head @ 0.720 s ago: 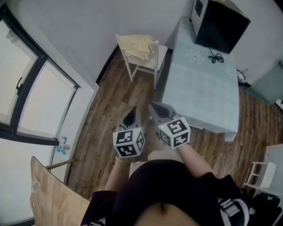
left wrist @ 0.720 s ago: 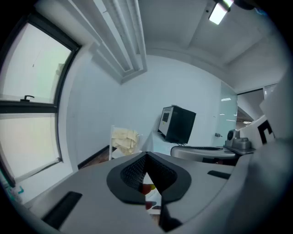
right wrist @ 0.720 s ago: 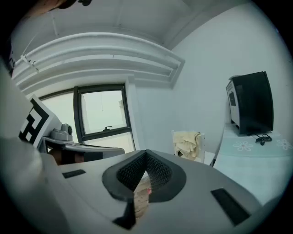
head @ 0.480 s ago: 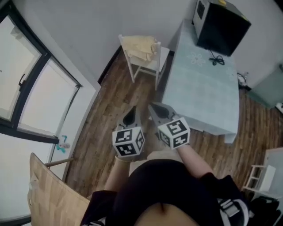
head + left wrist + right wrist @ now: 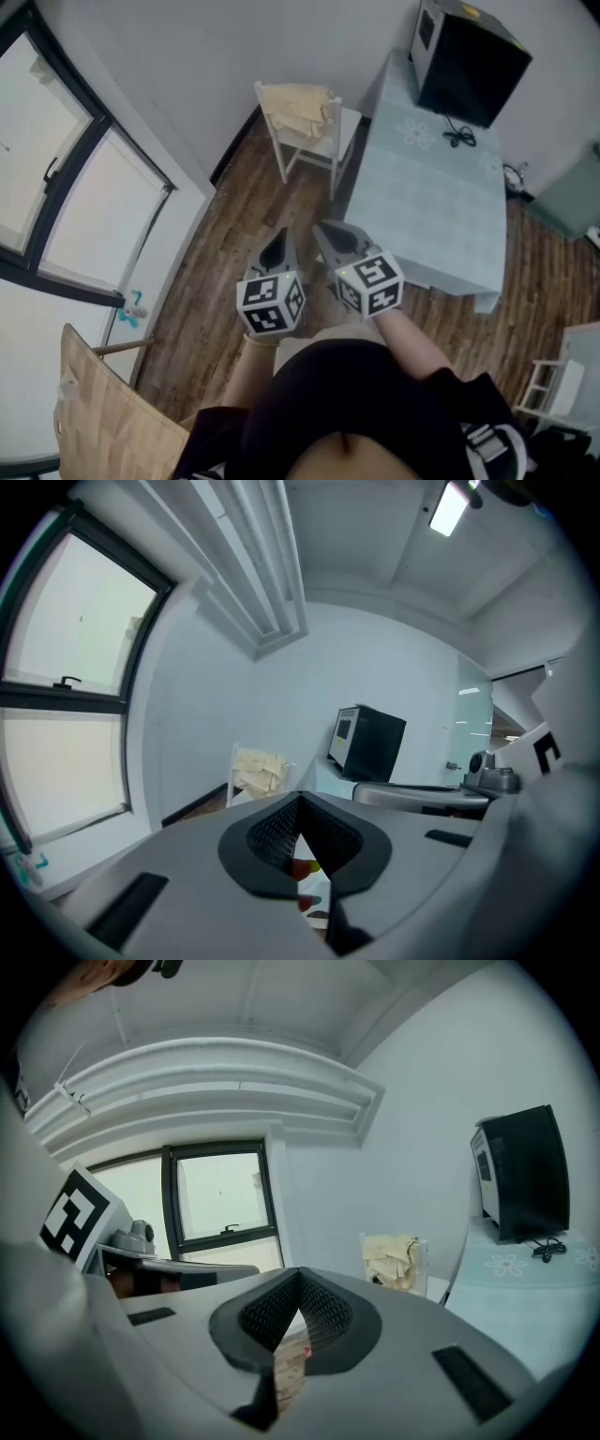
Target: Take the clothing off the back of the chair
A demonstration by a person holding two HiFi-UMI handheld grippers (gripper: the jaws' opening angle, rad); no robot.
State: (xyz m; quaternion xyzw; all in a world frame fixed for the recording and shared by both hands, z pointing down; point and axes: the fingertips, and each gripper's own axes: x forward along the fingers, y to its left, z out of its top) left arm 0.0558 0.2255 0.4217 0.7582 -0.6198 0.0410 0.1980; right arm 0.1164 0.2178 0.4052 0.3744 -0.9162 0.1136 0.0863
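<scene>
Left gripper [image 5: 278, 242] and right gripper [image 5: 330, 231] were held side by side in front of the person's waist, tilted slightly downward, each with its jaws clenched together on nothing. The clothing [image 5: 298, 105], a pale yellow, crumpled soft fabric, hung over the back of the white chair [image 5: 343, 122], well apart from both grippers. The chair stood on dark wood-plank floor [image 5: 230, 234], just beside a rectangular table [image 5: 431, 202] covered in pale blue cloth.

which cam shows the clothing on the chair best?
Head view: the pale yellow clothing shows unobstructed from above, draped over the white chair's back. Both gripper views show it small and distant beyond their shut jaws.
</scene>
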